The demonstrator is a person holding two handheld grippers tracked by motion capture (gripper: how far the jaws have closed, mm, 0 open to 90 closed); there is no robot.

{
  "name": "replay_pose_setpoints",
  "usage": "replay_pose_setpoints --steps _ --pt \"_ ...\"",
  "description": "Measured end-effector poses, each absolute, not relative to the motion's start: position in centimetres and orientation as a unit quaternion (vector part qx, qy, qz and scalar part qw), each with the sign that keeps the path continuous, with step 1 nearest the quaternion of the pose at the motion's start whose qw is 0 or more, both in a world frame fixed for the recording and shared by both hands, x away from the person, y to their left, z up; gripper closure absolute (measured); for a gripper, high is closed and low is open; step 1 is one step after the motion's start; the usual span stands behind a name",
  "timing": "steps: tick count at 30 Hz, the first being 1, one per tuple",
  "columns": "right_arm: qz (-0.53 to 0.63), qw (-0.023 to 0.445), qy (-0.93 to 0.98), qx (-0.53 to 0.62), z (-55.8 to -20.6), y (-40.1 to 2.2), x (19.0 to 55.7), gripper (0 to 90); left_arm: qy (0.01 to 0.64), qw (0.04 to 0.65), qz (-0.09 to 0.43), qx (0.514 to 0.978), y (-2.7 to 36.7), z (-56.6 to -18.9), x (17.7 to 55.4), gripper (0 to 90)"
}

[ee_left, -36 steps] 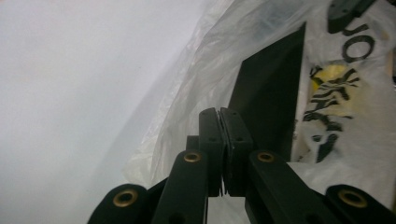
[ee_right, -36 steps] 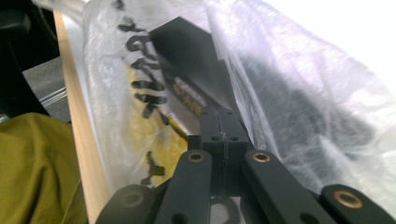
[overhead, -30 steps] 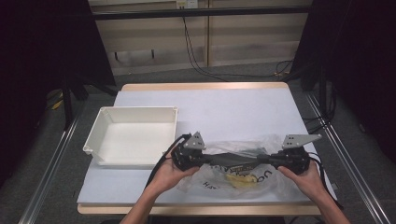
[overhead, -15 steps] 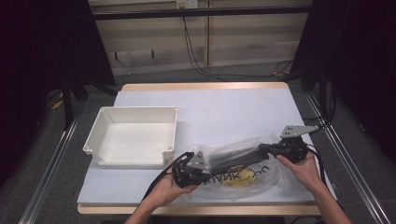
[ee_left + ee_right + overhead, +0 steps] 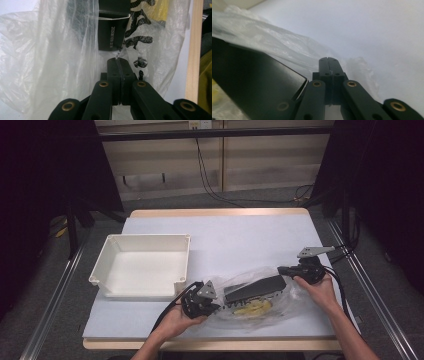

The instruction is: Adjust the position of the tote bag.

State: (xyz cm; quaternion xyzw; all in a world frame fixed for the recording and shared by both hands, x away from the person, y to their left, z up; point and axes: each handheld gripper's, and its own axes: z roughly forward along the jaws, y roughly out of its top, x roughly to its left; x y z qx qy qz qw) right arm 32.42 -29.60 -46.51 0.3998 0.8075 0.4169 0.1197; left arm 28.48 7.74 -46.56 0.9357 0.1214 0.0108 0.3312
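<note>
A clear plastic bag (image 5: 260,306) with black print lies at the table's front, between my two grippers. A flat black box (image 5: 255,287) sits in its mouth, with something yellow (image 5: 250,309) under the film. My left gripper (image 5: 217,306) is at the bag's left end, its jaws shut on a fold of the film (image 5: 119,61); the black box (image 5: 112,35) lies just ahead. My right gripper (image 5: 281,269) is at the bag's right end, jaws closed together (image 5: 328,60) against the crinkled bag film (image 5: 274,42), with the black box (image 5: 254,82) close on its left.
An empty white tray (image 5: 142,265) stands to the left of the bag, near my left gripper. The table's wooden front edge (image 5: 193,50) runs close by the bag. The pale tabletop (image 5: 240,235) stretches away behind it.
My left gripper has drawn back toward the front edge and my right gripper has moved out to the right and farther back. The bag is stretched between them and the black box now shows plainly.
</note>
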Motion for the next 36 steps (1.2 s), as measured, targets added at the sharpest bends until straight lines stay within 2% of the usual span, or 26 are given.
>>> replay_pose_setpoints --steps 9,17,26,36 --pt "0.385 0.116 0.826 0.395 -48.5 -29.6 32.3 90.0 0.123 0.328 0.022 0.936 8.2 -46.8 28.4 89.9" --pt "0.371 0.141 0.831 0.39 -48.5 -29.4 31.9 90.0 0.137 0.33 0.022 0.934 8.9 -46.8 28.1 90.0" --pt "0.432 0.163 0.8 0.384 -45.5 -30.5 30.4 90.0 0.141 0.372 0.018 0.917 8.5 -45.7 28.2 90.0" --pt "0.469 0.165 0.786 0.367 -43.2 -30.2 28.8 90.0 0.14 0.408 0.02 0.902 8.0 -43.8 28.7 90.0"
